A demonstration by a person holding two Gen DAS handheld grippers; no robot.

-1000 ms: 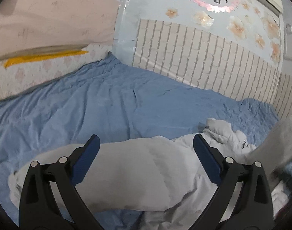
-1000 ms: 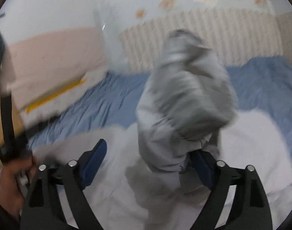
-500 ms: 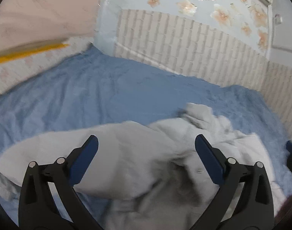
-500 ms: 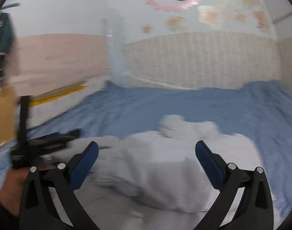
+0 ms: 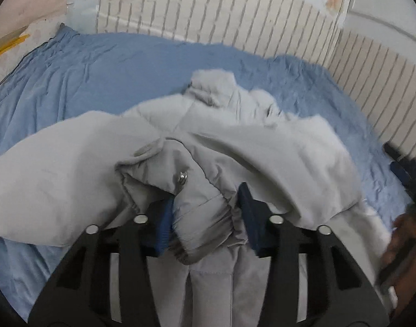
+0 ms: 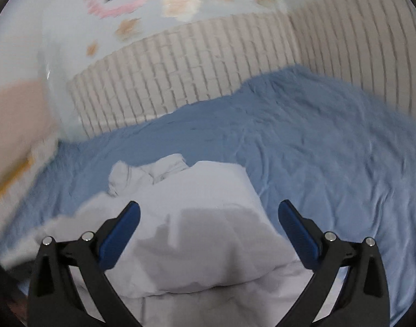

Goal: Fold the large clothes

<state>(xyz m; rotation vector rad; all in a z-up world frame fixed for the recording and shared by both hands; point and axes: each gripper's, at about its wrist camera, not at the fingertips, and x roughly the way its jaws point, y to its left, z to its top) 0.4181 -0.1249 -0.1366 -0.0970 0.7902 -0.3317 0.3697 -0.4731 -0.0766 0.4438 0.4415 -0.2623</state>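
Observation:
A light grey padded jacket (image 5: 262,147) lies crumpled on a blue bed sheet (image 5: 112,65). My left gripper (image 5: 205,212) is shut on an elastic sleeve cuff (image 5: 199,218) of the jacket, which has a metal snap (image 5: 182,177). In the right wrist view the jacket (image 6: 197,212) lies bunched under my right gripper (image 6: 208,223), which is open and empty just above it. The right gripper also shows at the right edge of the left wrist view (image 5: 401,169), blurred.
The blue sheet (image 6: 317,141) covers the bed out to a brick-pattern wall (image 6: 180,62) at the back and right. A pink and white wall with a yellow strip (image 5: 6,46) borders the bed on the left.
My right gripper let go of the jacket sleeve it held up and now hovers open. My left gripper moved right and down and closed on a sleeve cuff.

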